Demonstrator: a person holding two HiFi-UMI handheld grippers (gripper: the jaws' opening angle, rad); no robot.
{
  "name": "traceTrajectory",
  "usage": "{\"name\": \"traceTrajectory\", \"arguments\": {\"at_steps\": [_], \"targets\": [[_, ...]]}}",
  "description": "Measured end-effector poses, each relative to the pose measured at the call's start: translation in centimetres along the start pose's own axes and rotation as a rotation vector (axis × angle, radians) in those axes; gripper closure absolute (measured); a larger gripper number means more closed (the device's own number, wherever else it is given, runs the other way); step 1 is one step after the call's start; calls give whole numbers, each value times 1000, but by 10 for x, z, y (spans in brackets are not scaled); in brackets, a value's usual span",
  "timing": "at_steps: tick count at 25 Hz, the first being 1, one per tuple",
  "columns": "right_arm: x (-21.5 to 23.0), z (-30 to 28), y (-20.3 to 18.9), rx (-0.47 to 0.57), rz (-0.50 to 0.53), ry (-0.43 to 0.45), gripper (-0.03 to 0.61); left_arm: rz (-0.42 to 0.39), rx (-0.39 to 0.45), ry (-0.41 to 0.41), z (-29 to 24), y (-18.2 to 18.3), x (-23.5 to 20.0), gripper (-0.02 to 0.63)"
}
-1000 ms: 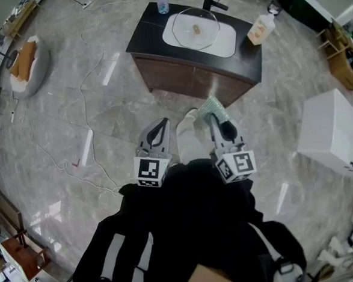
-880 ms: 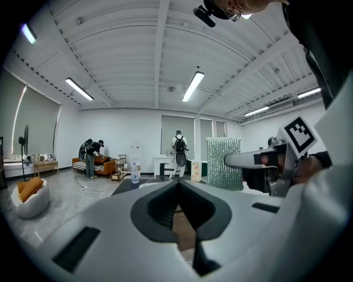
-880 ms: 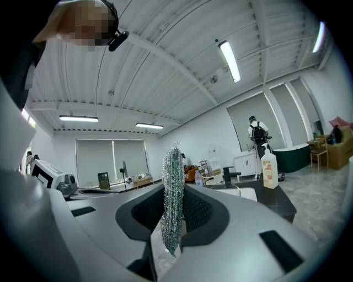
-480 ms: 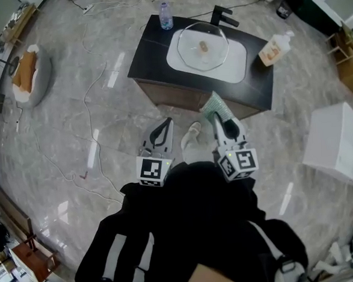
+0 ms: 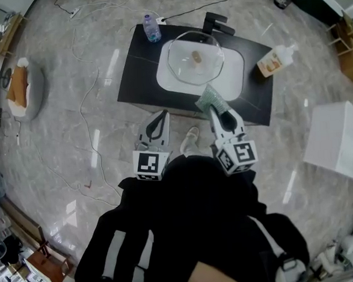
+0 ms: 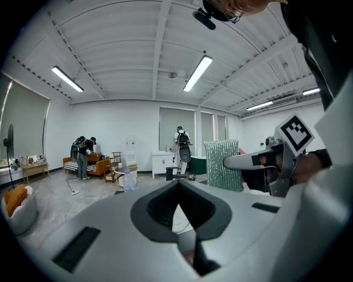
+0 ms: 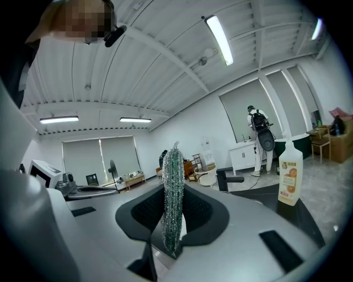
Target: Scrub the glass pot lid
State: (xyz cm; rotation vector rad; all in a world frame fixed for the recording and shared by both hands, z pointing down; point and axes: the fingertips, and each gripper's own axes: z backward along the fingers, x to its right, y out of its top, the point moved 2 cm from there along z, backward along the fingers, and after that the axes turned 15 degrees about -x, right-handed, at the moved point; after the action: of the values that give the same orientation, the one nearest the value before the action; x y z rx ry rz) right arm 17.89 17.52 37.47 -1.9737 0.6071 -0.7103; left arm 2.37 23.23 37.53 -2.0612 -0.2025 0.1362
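The glass pot lid (image 5: 195, 58) lies in the white sink (image 5: 235, 82) of a dark counter, with a small knob at its middle. Both grippers are held low, short of the counter's front edge. My right gripper (image 5: 214, 109) is shut on a green scrub sponge (image 5: 210, 98), which stands upright between the jaws in the right gripper view, sponge (image 7: 173, 198). My left gripper (image 5: 160, 116) is shut with nothing in it; its jaws meet at a point in the left gripper view (image 6: 177, 208). From there the sponge (image 6: 223, 164) shows to the right.
On the counter (image 5: 135, 74) stand a black faucet (image 5: 215, 21), a water bottle (image 5: 151, 26) and a soap bottle (image 5: 276, 59), the soap bottle (image 7: 290, 173) also seen from the right gripper. A white box (image 5: 339, 141) is on the floor at right, cables (image 5: 95, 143) at left. People stand far behind.
The person has walked closer to the counter, so the sink and lid now lie just beyond the gripper tips. Both grippers keep their hold and posture.
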Motion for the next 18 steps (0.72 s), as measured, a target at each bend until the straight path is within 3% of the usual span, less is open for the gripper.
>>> {"name": "traceTrajectory", "arguments": {"at_steps": [13,18], "targets": [[51,-75,31,-54,-59,15,511,-59,-44,-23,-87,38,-30,611],[54,-92,26,-79,-94,12,511,-16,-72,-27,-97,38,-42,611]]}}
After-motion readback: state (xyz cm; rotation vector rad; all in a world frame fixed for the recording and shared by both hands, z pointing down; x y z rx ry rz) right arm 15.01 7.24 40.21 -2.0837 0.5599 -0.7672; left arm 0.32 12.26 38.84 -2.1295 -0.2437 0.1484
